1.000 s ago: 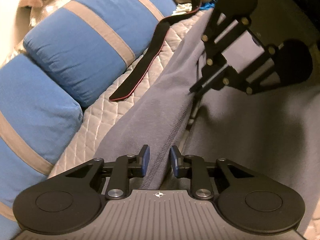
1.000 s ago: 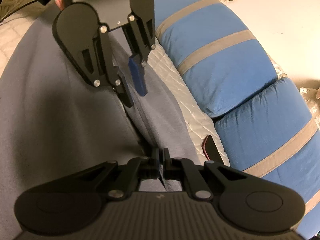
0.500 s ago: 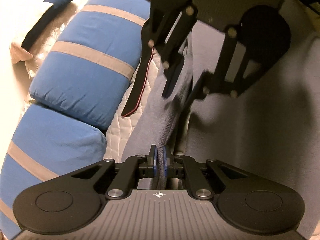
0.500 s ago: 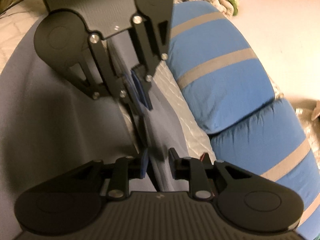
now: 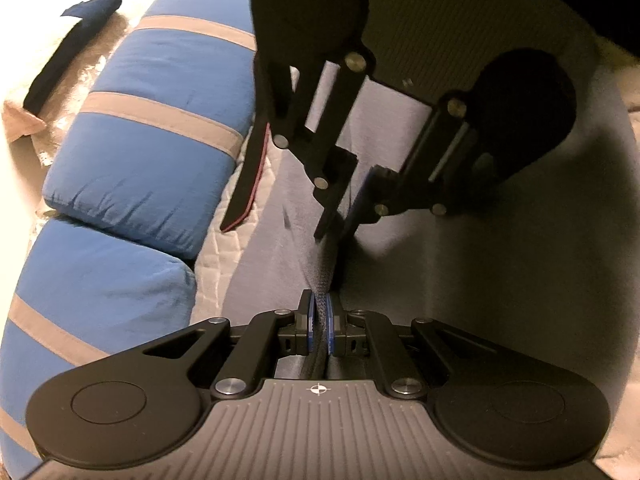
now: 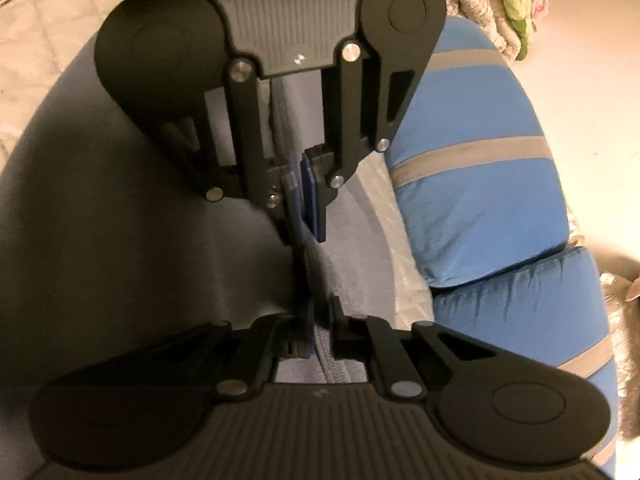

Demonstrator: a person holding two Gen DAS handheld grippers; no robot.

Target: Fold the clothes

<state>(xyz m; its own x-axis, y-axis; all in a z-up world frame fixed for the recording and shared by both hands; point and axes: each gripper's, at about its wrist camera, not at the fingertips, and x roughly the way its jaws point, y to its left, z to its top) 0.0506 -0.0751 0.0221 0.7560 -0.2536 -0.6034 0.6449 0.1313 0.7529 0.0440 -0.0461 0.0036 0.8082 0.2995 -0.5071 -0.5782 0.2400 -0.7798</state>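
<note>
A grey fleece garment [image 5: 480, 280] lies spread on a quilted bed, its stitched edge raised in a ridge. My left gripper [image 5: 319, 318] is shut on that edge. My right gripper [image 5: 338, 222] faces it from close beyond, its fingers around the same ridge. In the right wrist view the garment [image 6: 120, 220] fills the left side. My right gripper [image 6: 320, 322] has the edge between its pads, pinched. The left gripper [image 6: 306, 216] shows opposite, shut on the edge.
Two blue pillows with grey stripes [image 5: 152, 128] [image 6: 480, 184] lie along the bed's side. A black strap with red edging [image 5: 248, 184] lies on the white quilt [image 5: 216, 264] between pillow and garment. Bundled bedding [image 6: 496, 4] sits beyond the pillows.
My left gripper closed on the garment's edge. My right gripper opened, then narrowed onto the same edge. The two grippers moved much closer together, lifting the edge into a ridge.
</note>
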